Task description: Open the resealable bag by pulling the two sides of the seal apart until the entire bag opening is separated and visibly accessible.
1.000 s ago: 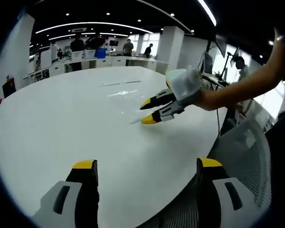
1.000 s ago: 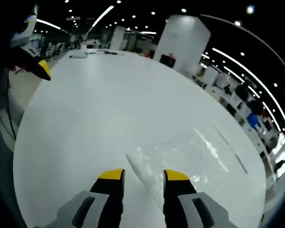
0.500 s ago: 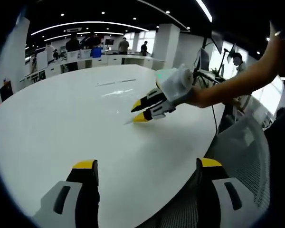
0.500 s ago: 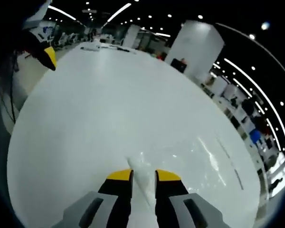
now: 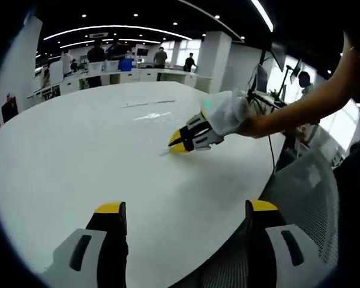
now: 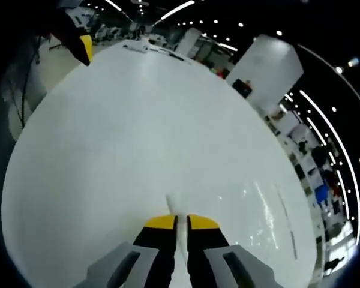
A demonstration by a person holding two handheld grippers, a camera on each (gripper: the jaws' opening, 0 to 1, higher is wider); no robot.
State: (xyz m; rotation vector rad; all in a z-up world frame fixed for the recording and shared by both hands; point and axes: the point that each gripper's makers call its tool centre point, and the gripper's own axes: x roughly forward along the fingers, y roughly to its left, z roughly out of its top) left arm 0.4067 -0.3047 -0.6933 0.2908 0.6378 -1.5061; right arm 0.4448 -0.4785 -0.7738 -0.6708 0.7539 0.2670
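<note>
Closing since a second ago, the right gripper (image 6: 181, 221) now pinches a corner of the clear resealable bag (image 6: 258, 210).

Across the white worktop (image 5: 78, 156), the bag lies flat out from the near edge towards the middle, its corner poking up just past the yellow right fingertips (image 6: 161, 222), which clamp it on both sides. In the left gripper view the left gripper (image 5: 186, 207) hangs wide open over the near edge, well apart from the bag, holding nothing. I judge it should take the opposite lip of the seal close beside that pinch, one layer each, then pull steadily apart along the seal.
</note>
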